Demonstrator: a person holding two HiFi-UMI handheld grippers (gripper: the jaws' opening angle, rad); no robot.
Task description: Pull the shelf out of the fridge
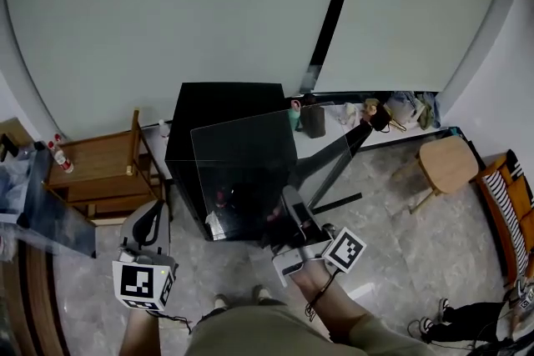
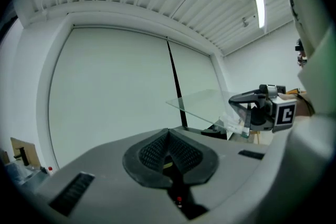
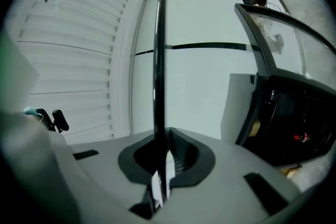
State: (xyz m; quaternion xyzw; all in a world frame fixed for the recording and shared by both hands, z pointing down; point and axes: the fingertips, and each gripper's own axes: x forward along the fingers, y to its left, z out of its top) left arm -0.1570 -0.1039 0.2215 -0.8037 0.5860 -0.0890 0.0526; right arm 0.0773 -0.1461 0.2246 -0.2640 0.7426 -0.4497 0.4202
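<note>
The glass shelf (image 1: 250,171) is out of the small black fridge (image 1: 225,100) and hangs in the air over its open front. My right gripper (image 1: 292,208) is shut on the pane's near edge. In the right gripper view the shelf (image 3: 157,60) runs edge-on up from between the pads of my right gripper (image 3: 164,165). The fridge's dark inside (image 3: 294,123) lies to the right there. My left gripper (image 1: 148,223) hangs low at the left, apart from the shelf. Its jaws (image 2: 169,157) are shut on nothing, and its camera sees the pane (image 2: 205,105) in the right gripper (image 2: 251,113).
The fridge door (image 1: 334,158) stands swung out to the right. A wooden rack (image 1: 96,171) is at the left. A wooden stool (image 1: 448,162) and a striped chair (image 1: 509,204) are at the right. A ledge with small items (image 1: 392,112) runs along the wall.
</note>
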